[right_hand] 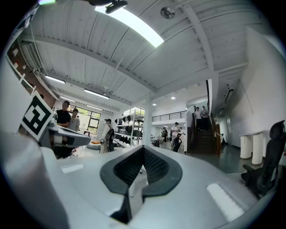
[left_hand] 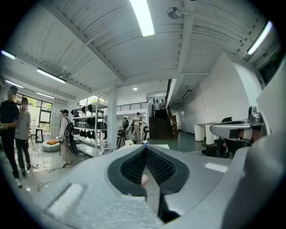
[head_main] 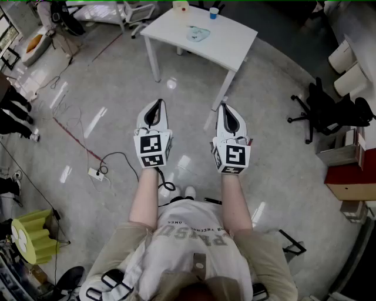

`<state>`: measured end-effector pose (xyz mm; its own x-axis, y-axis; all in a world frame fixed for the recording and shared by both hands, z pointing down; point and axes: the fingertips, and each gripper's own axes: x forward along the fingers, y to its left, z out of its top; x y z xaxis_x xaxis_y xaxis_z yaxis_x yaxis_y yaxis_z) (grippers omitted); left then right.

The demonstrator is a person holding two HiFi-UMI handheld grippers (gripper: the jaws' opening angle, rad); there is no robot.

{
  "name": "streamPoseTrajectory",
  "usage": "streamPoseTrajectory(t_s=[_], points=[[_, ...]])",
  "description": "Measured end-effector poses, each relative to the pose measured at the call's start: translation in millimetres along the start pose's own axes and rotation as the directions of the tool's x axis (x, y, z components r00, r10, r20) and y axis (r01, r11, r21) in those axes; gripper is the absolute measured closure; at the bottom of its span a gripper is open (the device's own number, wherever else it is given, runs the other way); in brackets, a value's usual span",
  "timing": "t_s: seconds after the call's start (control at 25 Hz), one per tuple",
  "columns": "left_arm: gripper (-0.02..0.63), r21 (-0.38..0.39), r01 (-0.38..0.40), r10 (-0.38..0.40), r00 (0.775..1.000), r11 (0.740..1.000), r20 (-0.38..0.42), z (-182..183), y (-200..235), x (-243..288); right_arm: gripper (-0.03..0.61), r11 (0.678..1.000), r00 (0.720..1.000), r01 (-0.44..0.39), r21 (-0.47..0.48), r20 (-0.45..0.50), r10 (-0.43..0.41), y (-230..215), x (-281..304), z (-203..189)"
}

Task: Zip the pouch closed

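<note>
The pouch (head_main: 198, 34), pale blue and flat, lies on a white table (head_main: 235, 47) some way ahead of me. I hold both grippers level at waist height, well short of the table and apart from the pouch. The left gripper (head_main: 156, 106) is shut with nothing between its jaws, and so is the right gripper (head_main: 227, 109). In the left gripper view the left gripper (left_hand: 145, 150) has its dark pads meeting, with the table top (left_hand: 156, 146) just beyond them. In the right gripper view the right gripper (right_hand: 143, 150) is likewise shut and empty.
A blue cup (head_main: 214, 13) and a small yellow item (head_main: 180, 6) stand at the table's far edge. A black office chair (head_main: 329, 111) and boxes (head_main: 349, 179) are at the right. A power strip with a cable (head_main: 97, 173) lies on the floor at the left. People stand far left (left_hand: 15, 129).
</note>
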<state>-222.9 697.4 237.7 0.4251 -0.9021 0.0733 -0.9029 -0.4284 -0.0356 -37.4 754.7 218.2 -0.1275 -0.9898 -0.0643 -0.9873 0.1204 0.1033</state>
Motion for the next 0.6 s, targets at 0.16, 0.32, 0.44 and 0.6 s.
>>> streamPoseTrajectory(t_s=[0.16,0.32,0.44,0.6], points=[[0.604,0.003,-0.002,0.002,1.000,1.000,-0.003,0.7,-3.0,5.2,0.578,1.000,1.000,-0.005,-0.002,-0.002,0.005,-4.8,3.3,-0.3],[0.604,0.005,-0.011,0.011,1.000,1.000,-0.008,-0.1,-5.5,9.6,0.578,1.000,1.000,-0.014,-0.003,-0.003,0.014,-9.1,5.3,-1.8],[0.604,0.001,-0.014,0.014,1.000,1.000,-0.019,-1.5,-10.5,14.0,0.578,1.000,1.000,-0.020,-0.004,-0.008,0.020,-14.6,7.5,-5.1],[0.604,0.000,-0.024,0.024,0.999,1.000,-0.029,-5.2,-14.3,16.1,0.578,0.999,0.999,-0.037,0.001,-0.016,0.037,-18.0,8.6,-10.4]])
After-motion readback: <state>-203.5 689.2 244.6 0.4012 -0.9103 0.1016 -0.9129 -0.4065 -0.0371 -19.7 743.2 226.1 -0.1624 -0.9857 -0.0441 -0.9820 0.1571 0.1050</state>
